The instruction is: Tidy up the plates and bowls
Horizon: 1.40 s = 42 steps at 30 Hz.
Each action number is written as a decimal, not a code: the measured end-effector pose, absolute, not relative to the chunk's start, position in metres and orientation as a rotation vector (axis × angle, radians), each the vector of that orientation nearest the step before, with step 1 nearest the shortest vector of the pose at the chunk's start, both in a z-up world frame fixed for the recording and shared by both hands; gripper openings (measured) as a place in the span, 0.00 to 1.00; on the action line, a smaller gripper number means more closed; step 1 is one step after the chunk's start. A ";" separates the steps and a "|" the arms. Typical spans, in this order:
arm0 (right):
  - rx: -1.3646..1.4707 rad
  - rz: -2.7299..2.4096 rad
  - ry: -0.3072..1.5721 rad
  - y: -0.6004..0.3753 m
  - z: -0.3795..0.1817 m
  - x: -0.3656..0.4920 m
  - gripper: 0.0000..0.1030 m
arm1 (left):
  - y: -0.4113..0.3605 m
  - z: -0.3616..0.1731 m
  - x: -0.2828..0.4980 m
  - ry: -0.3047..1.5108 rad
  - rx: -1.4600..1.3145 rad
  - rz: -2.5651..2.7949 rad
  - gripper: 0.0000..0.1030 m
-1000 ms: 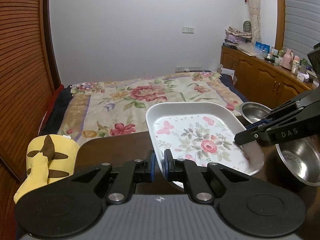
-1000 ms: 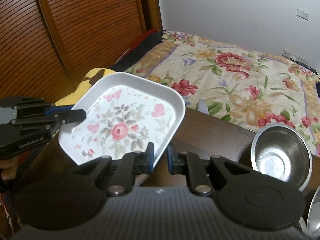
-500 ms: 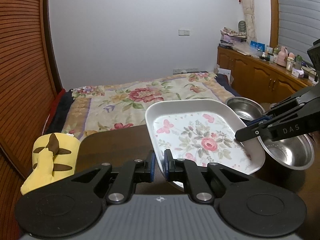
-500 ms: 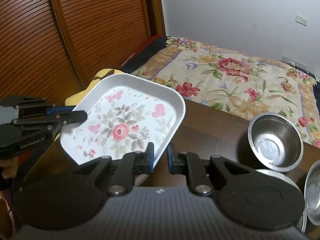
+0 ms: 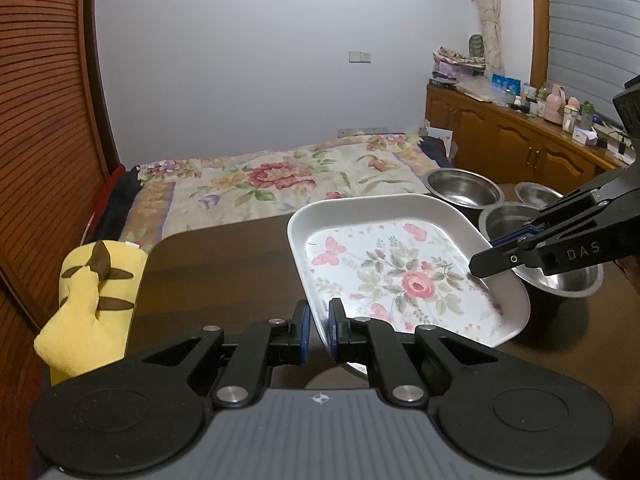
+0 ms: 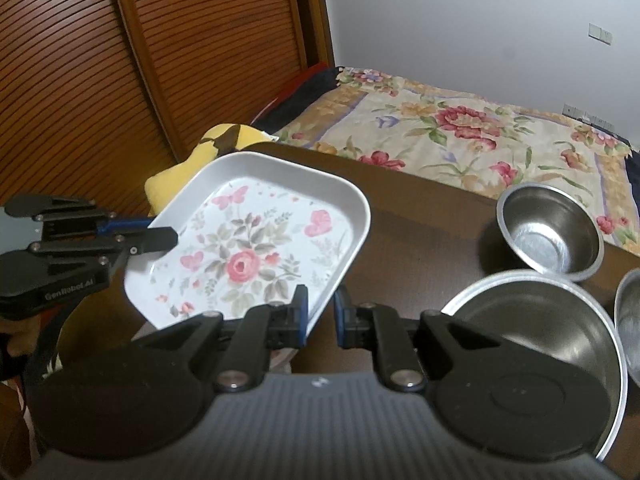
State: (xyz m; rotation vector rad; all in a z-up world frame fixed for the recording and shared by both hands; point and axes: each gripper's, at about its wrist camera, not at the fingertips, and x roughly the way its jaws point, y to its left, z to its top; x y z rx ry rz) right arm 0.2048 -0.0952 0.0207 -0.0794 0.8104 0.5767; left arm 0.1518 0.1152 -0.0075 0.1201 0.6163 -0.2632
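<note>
A square white plate (image 5: pixel 400 276) (image 6: pixel 256 248) with a rose and butterfly print hangs tilted above the dark wooden table (image 5: pixel 224 264) (image 6: pixel 424 216). Both grippers hold it. My left gripper (image 5: pixel 319 320) is shut on its near-left rim. My right gripper (image 6: pixel 322 312) is shut on the opposite rim. Each shows in the other's view, the right gripper (image 5: pixel 480 264) at the plate's right edge, the left gripper (image 6: pixel 168 238) at its left corner. Steel bowls (image 5: pixel 462 190) (image 6: pixel 552 232) stand on the table to the right, one wide bowl (image 6: pixel 540 340) close by my right gripper.
A yellow plush toy (image 5: pixel 96 292) (image 6: pixel 188 168) lies at the table's left edge. A bed with a floral cover (image 5: pixel 280 184) lies beyond the table. Slatted wooden doors (image 6: pixel 80 80) stand to the left, a cluttered cabinet (image 5: pixel 520 140) to the right.
Both grippers have drawn back from the bed together, carrying the plate. More of the table and more steel bowls have come into view on the right.
</note>
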 end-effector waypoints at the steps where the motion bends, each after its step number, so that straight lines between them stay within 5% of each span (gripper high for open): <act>1: -0.077 0.578 0.811 -0.096 0.020 0.202 0.15 | 0.115 -0.008 0.149 0.618 0.119 -0.264 0.10; 42: -0.137 0.651 0.786 -0.085 -0.017 0.131 0.15 | 0.134 -0.061 0.080 0.686 0.065 -0.220 0.10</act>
